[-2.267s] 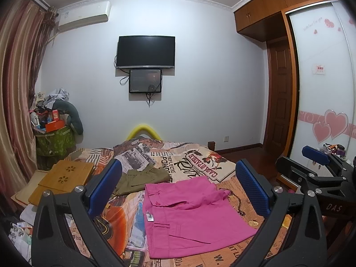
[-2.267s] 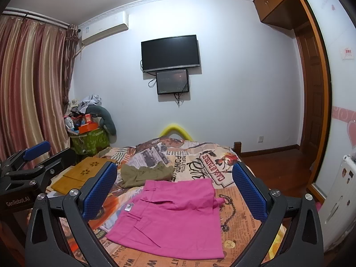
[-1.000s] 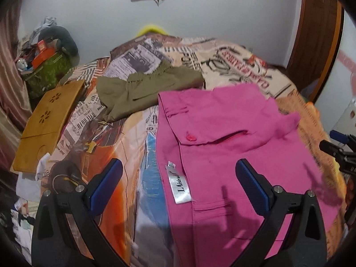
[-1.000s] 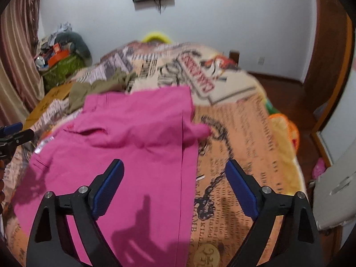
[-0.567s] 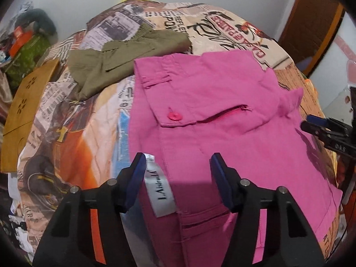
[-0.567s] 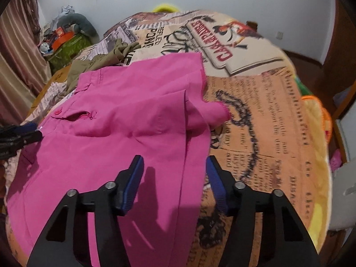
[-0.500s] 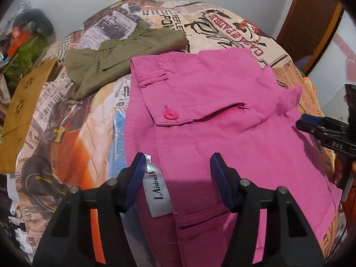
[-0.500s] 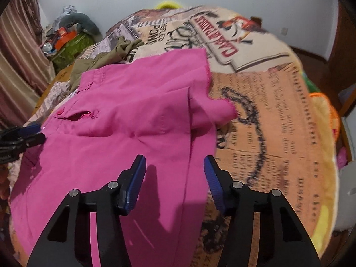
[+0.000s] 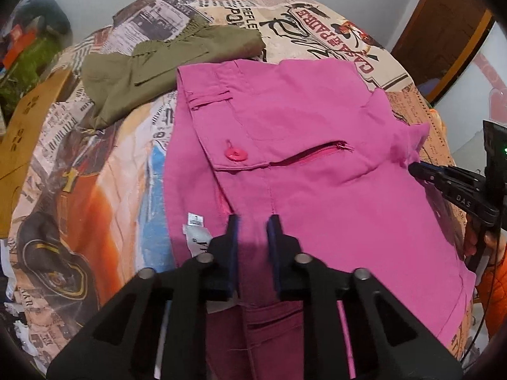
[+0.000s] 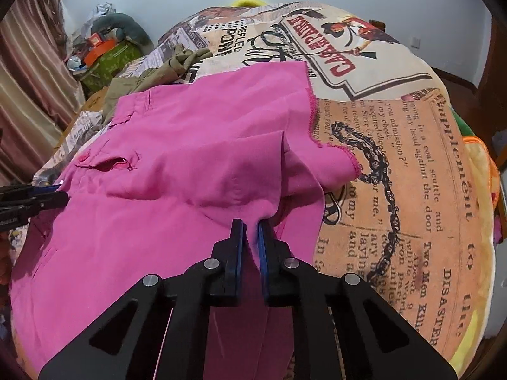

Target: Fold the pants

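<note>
Left wrist view shows my left gripper (image 9: 252, 221) with its jaws just drawn in on the waistband end of the pink pants (image 9: 317, 164), a ridge of cloth pinched between the blue pads beside the white label (image 9: 195, 236). In the right wrist view my right gripper (image 10: 250, 226) has likewise just been closing and now nips a fold of pink cloth near the hem side, its pads almost meeting on it. The pants lie spread across the near part of the bed (image 10: 412, 174), their near edge toward me, with the olive garment (image 9: 152, 72) lying off at the far left and overlapping their far left corner. I judge this to be the grasp that opens fold 1: both ends of the near edge are caught and nothing is lifted yet. Next I would need to raise both grippers together, keeping the edge taut between them, carry it over toward the far edge of the pants, and lay it down square; uneven lift would skew the crease, and the thin pinch on the right may slip.
</note>
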`<state>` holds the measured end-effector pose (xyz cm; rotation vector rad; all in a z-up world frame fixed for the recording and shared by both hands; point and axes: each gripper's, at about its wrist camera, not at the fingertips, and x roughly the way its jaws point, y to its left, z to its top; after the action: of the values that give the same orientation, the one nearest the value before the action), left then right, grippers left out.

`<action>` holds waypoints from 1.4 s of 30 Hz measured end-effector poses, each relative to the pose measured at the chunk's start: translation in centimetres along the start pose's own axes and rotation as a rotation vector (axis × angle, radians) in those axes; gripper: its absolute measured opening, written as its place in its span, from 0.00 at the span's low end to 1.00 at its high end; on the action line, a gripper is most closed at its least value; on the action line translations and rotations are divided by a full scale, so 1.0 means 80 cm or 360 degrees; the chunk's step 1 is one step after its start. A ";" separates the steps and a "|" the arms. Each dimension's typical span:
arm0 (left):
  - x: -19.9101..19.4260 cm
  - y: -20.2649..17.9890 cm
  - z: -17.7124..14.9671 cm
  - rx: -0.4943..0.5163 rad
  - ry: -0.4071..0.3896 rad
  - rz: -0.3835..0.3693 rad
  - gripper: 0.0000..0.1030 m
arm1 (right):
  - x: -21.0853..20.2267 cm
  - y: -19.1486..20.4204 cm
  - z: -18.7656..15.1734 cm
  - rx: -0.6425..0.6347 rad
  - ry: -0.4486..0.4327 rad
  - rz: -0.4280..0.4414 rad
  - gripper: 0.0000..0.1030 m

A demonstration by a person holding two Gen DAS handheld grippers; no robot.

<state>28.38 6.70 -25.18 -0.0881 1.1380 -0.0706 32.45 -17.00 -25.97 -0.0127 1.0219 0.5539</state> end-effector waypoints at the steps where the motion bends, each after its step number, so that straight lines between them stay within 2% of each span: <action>1: -0.001 0.000 -0.001 0.0001 -0.0002 0.0001 0.14 | -0.001 0.002 0.000 -0.0007 -0.0003 -0.0003 0.06; 8: -0.017 -0.011 -0.015 0.0057 -0.0017 0.0038 0.03 | -0.013 0.005 -0.013 -0.0022 0.0000 -0.0039 0.04; 13: -0.021 -0.013 -0.021 0.0076 -0.0016 0.0042 0.03 | -0.030 0.001 -0.029 0.0021 0.0008 -0.0028 0.03; 20: -0.011 -0.012 -0.027 0.0150 -0.0027 0.0161 0.04 | -0.037 0.009 -0.042 0.0043 0.0023 -0.0053 0.03; 22: -0.011 -0.001 -0.025 0.0078 -0.0011 0.0119 0.04 | -0.036 0.011 -0.042 0.0065 0.0030 -0.0020 0.03; 23: -0.011 0.007 -0.025 0.0027 0.0002 0.0068 0.04 | -0.036 0.013 -0.043 0.0062 0.0030 -0.0019 0.03; 25: -0.014 0.011 -0.028 -0.0003 -0.0002 0.0038 0.04 | -0.035 0.017 -0.044 0.0045 0.0027 -0.0044 0.03; 34: -0.035 -0.004 -0.033 0.0129 -0.0070 0.0130 0.06 | -0.040 0.022 -0.046 0.0065 0.0032 -0.0025 0.03; 38: -0.051 0.010 -0.012 0.0080 -0.0139 0.0113 0.08 | -0.058 0.021 -0.037 0.0078 -0.0025 -0.0018 0.04; 40: -0.057 0.018 0.005 0.0047 -0.0192 0.0138 0.10 | -0.068 0.019 -0.025 0.0078 -0.0070 -0.0040 0.05; 42: -0.061 0.025 0.018 0.0021 -0.0225 0.0153 0.20 | -0.077 0.016 -0.013 0.0092 -0.0117 -0.0073 0.06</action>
<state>27.68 9.22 -20.42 -0.0259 0.9986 0.0138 28.61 -18.78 -21.23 0.0352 0.9633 0.4798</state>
